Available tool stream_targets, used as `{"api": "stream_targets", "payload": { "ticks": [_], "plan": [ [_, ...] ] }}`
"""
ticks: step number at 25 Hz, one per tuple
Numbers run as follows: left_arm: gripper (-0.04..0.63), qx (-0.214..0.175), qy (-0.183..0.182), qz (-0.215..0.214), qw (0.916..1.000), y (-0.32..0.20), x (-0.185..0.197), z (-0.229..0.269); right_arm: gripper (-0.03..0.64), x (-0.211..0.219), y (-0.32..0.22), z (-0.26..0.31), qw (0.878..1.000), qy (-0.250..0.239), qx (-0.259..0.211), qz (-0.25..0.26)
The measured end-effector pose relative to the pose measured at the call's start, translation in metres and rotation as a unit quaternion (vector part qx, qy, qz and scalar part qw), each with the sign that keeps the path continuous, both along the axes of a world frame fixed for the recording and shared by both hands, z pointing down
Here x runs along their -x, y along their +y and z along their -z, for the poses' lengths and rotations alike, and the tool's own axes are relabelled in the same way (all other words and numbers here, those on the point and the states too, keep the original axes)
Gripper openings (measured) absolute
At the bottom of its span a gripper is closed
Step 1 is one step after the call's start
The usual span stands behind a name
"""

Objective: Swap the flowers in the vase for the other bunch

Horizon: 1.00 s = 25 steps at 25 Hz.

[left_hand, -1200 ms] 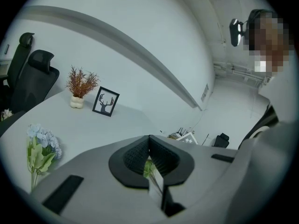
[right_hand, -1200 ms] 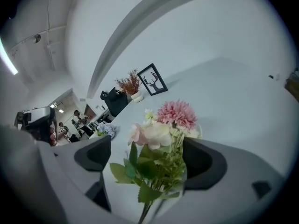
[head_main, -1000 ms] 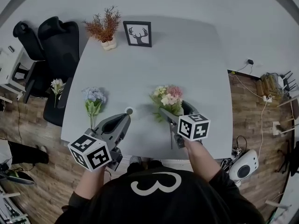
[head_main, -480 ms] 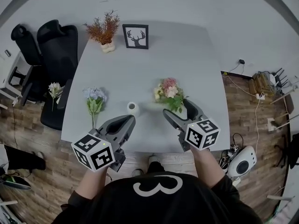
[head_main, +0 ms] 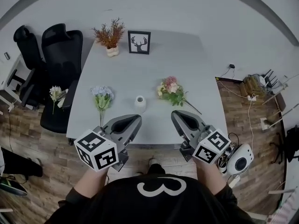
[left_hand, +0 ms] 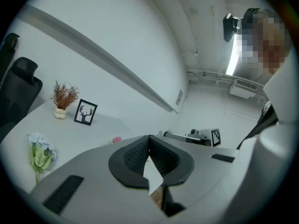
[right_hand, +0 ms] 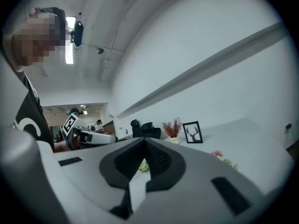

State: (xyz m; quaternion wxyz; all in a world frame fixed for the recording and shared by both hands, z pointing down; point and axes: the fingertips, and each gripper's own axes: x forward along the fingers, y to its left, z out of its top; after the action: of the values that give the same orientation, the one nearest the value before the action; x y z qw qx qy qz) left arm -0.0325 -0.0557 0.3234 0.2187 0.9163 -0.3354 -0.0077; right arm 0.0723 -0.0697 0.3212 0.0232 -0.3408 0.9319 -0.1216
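The black office chairs [head_main: 56, 45] stood off the table's [head_main: 187, 64] left side at 9 o'clock, a small white flower [head_main: 56, 93] resting on one seat. Just inside that left edge lay the blue bunch [head_main: 101, 97], heads toward 12 o'clock and stems toward 6, close to the near edge. My left gripper [head_main: 134, 120] hung over the near edge at 6 o'clock of that bunch, jaws clenched on nothing.

The white vase [head_main: 140, 103] stood upright and empty at mid-table. The blue bunch was at its 9 o'clock and the pink bunch [head_main: 171, 89] at its 2 o'clock, both apart from it. The pink bunch lay flat with its stem trailing toward 4 o'clock. My right gripper [head_main: 177, 117] was over the near edge too, pads pressed together and holding nothing.

I judged the emptying half done and the filling half not begun. From this alone I could not tell which bunch had to go in. The next move called for unclenching one gripper, taking a bunch low on its stems, standing it up and feeding the stems into the vase's narrow mouth. The other gripper might need to steady the vase, since it looked light.

Room was generous. There was bare tabletop from the vase toward 12 o'clock, until the dried plant [head_main: 110, 34] and the framed deer picture [head_main: 139, 42] at the far edge. The blue stems' nearness to the left and near edges was what I watched.
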Motion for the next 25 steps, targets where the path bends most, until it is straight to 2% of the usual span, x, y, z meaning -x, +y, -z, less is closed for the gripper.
{"api": "stream_targets", "payload": {
  "ticks": [3,9,16,25],
  "plan": [
    [0.009,-0.008,0.002,-0.01,0.9999,0.014,0.004,0.003,0.008,0.018,0.024,0.005,1.0,0.017,-0.01,0.024],
    [0.011,-0.016,0.009,-0.024,0.9996,0.037,0.009,0.006,0.008,0.039,0.049,0.002,0.999,0.021,-0.005,0.035],
    [0.009,-0.034,-0.004,-0.035,0.9988,0.041,0.015,0.005,0.008,0.052,0.052,0.001,0.999,0.024,0.002,0.038],
    [0.011,-0.017,0.018,-0.022,0.9995,0.034,0.02,0.0,0.008,0.056,0.045,-0.007,0.998,0.022,0.014,0.049]
  ]
}}
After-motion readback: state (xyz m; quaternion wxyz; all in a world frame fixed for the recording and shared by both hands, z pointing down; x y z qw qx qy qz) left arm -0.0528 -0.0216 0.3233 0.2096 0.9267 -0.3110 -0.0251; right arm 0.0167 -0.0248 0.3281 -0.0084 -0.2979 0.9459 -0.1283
